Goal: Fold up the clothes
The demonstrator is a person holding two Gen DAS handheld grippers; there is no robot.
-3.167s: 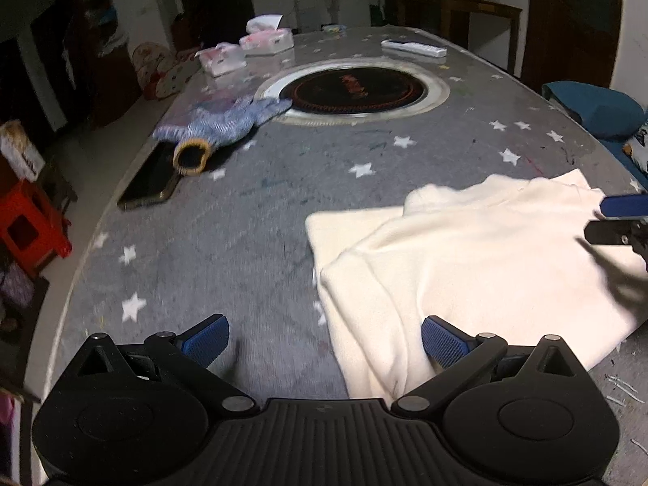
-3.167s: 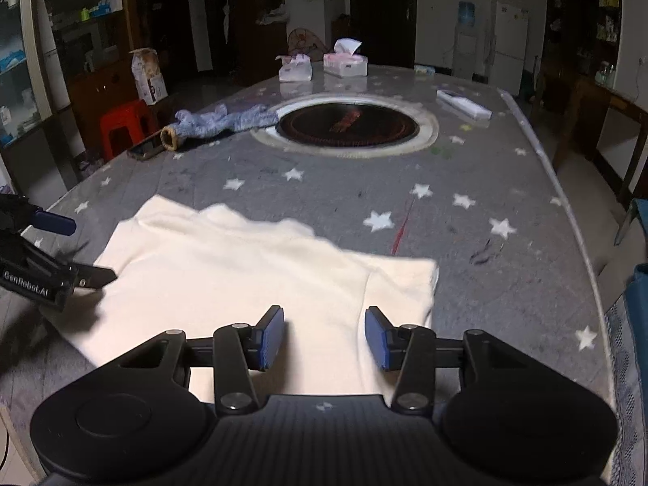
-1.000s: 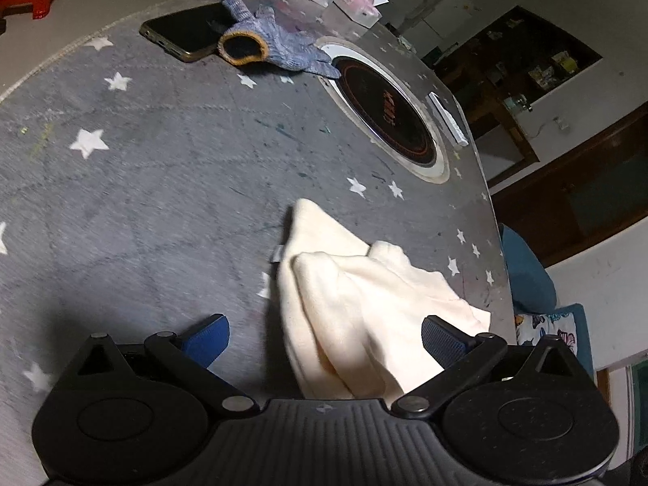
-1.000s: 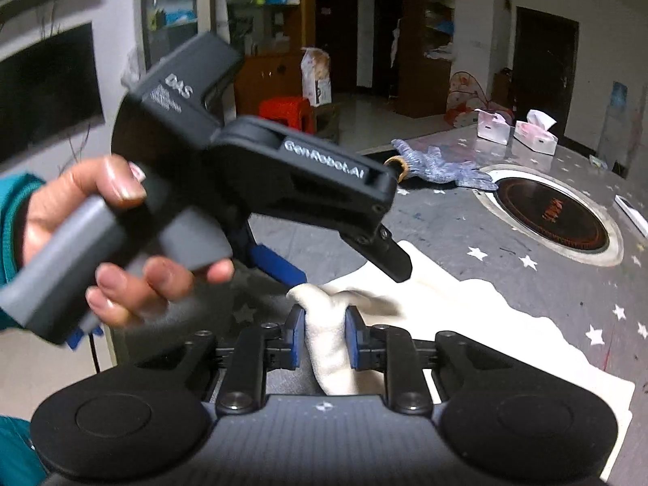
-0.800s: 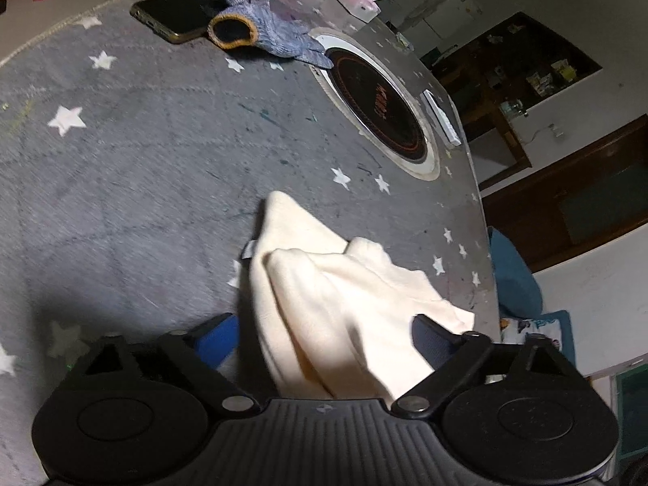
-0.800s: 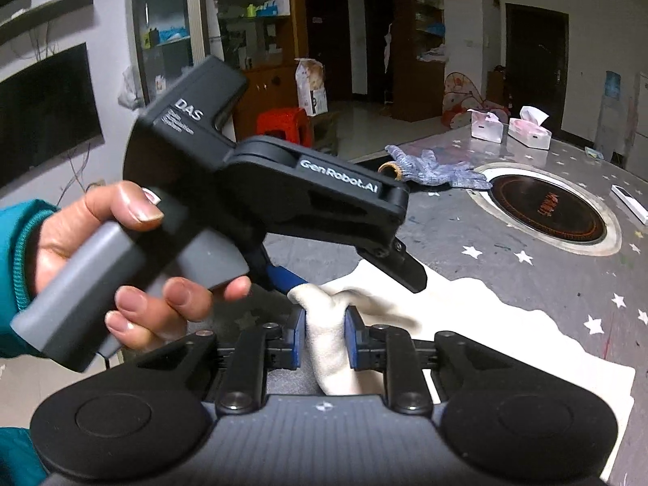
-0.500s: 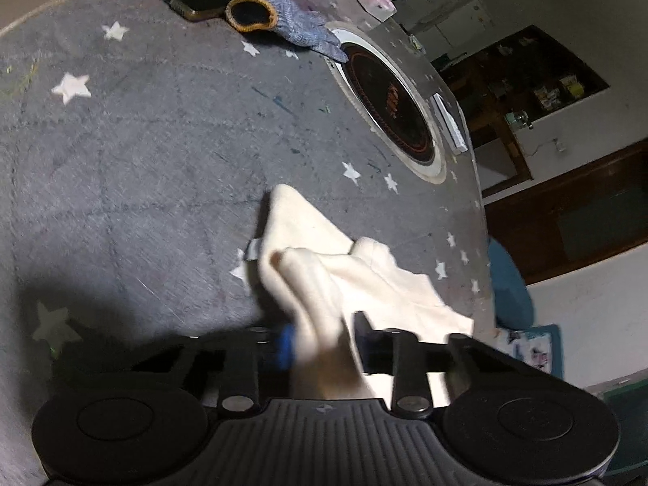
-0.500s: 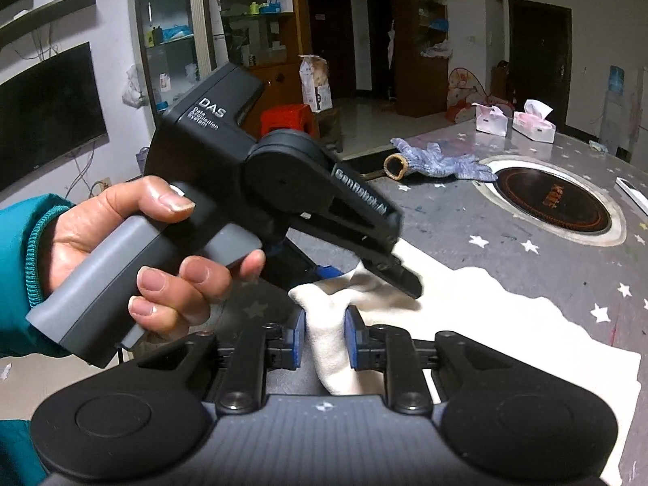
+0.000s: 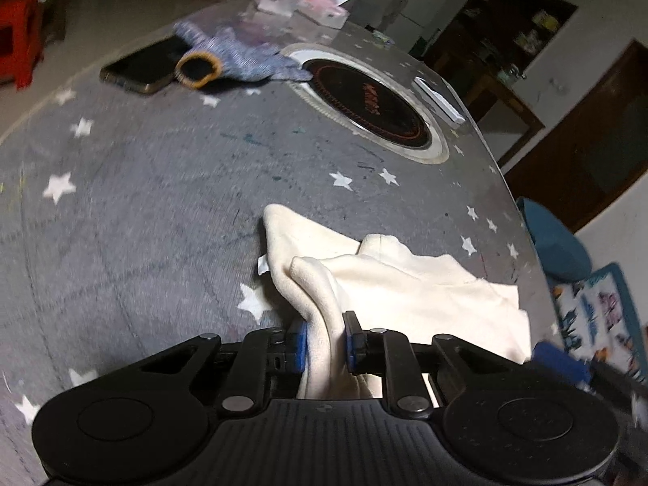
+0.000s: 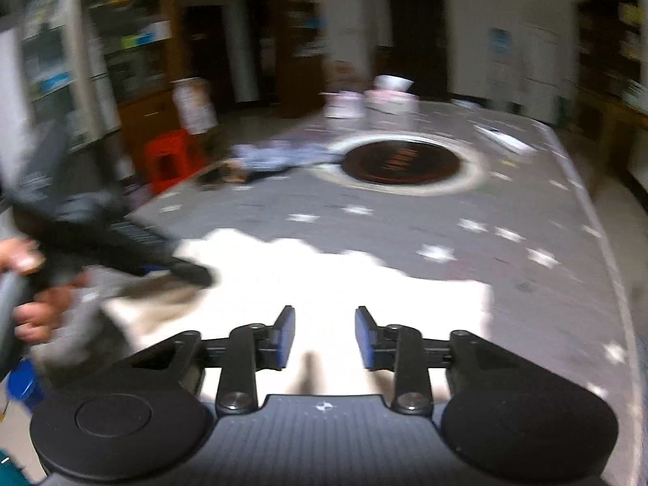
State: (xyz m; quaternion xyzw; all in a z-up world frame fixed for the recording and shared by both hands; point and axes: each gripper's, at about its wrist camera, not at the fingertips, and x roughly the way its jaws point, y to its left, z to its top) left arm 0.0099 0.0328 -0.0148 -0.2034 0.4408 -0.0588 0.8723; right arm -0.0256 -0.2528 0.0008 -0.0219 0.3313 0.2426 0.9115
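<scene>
The left gripper [image 9: 324,340] pinches a raised fold of the cream garment [image 9: 409,283]: its blue pads [image 9: 299,346] press the thick, soft cloth from both sides, leaving only a narrow gap filled with fabric, and the jaws are closing a little further. The pinched ridge rises in a rounded hump toward 12 o'clock from the pads.

The right gripper [image 10: 324,336] has its jaws opening. Its flat blue pads [image 10: 285,336] stand apart, with the garment [image 10: 344,283] lying under them and no cloth pressed between them. This view is heavily blurred. At 9 o'clock in it a hand [image 10: 28,303] grips the grey handle of the other tool, whose dark finger reaches the cloth's left edge.

The garment is a plush, matte, cream-white piece, partly folded, with a pointed corner toward 11 o'clock and a small white tag at its left edge. It lies at the near side of the table [image 9: 121,202], which wears a grey woven cover printed with white stars.

At 12 o'clock on the table sits a round black cooktop [image 9: 368,103] in a pale ring. At 11 o'clock lie a blue-speckled knit glove [image 9: 239,56] with an orange cuff and a dark, glossy phone [image 9: 141,67] just beside it. Two pink tissue packs [image 9: 299,2] stand beyond.
</scene>
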